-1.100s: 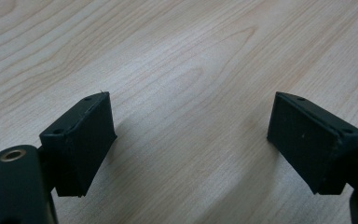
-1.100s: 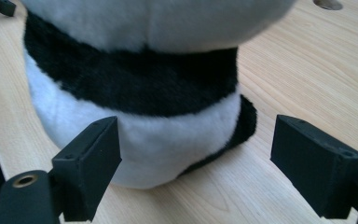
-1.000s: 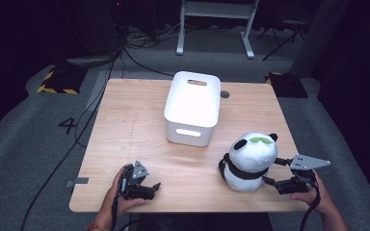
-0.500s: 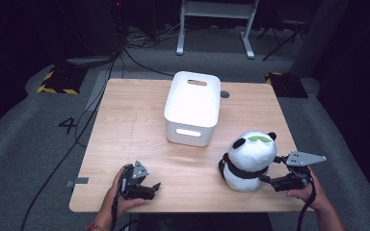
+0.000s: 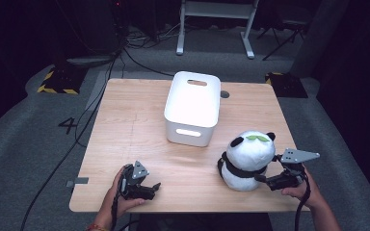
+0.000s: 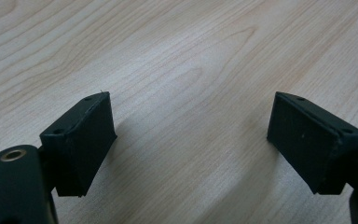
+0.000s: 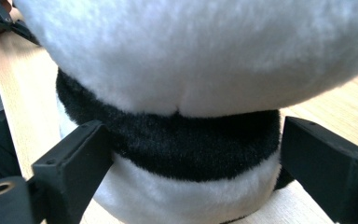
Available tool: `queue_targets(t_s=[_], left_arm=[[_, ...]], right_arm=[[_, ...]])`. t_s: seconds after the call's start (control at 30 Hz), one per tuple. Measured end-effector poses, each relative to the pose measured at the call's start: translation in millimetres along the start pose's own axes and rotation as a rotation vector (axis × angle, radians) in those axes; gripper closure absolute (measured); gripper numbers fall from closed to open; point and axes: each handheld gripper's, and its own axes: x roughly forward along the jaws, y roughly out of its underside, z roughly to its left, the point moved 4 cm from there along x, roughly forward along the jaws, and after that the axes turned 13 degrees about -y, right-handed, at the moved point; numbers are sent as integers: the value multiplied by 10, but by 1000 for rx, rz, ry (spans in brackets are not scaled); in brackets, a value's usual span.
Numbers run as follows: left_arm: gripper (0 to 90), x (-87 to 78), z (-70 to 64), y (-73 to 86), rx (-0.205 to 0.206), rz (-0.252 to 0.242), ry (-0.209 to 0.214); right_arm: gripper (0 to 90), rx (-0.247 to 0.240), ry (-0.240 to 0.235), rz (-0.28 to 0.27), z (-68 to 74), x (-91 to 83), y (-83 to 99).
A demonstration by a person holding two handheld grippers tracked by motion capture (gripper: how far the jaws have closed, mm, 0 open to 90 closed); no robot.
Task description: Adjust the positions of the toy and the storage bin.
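Left gripper: the left gripper [image 5: 147, 185] rests near the table's front edge at the left, its jaws spread wide over bare wood in the left gripper view [image 6: 191, 154], holding nothing.

Table: the light wooden table [image 5: 135, 130] carries two things, set apart from each other.

Bin: a white plastic storage bin [image 5: 192, 108] with cut-out handles stands upright at the middle of the table, well apart from both grippers.

Panda: the plush panda toy [image 5: 247, 159] sits upright at the front right, just right of and nearer the person than the bin, a green leaf patch on its head. In the right gripper view its black band [image 7: 177, 140] runs between white head and white body.

Right gripper: the right gripper [image 5: 265, 180] comes in from the panda's right, low at its side. Its jaws stand wide, one on each side of the black band [image 7: 191, 154], not yet closed on the plush.

Step in hand: by the look of it, the approach for a grasp on the panda, the jaws lined up around its middle.

Next move: probably a firm squeeze, since soft plush gives, then a lift clear of the table; the bin seems the likely place for it.

Change: a second ago the right gripper hung further right and higher, beside the panda; now it sits closer and lower against the toy. The left gripper, bin and panda have not shifted.
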Motion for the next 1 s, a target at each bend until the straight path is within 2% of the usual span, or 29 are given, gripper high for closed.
queue_targets(t_s=[0.1,0.23,0.4,0.53,0.57,0.7,0.87,1.0], left_arm=[[150,0,0,0,0,0,0],[149,0,0,0,-1,0,0],[149,0,0,0,-1,0,0],[149,0,0,0,-1,0,1],[149,0,0,0,-1,0,0],[150,0,0,0,-1,0,1],[149,0,0,0,-1,0,1],[149,0,0,0,-1,0,1]], right_arm=[[47,3,-21,28,-20,59,19],[69,-1,-44,49,-26,150,54],[179,-26,-56,56,-7,214,65],[328,-36,-66,46,-11,223,67],[365,-52,-66,45,-13,220,69],[471,-72,-70,29,-4,234,70],[556,-88,-69,-14,-3,278,60],[577,-102,-63,-35,11,275,51]])
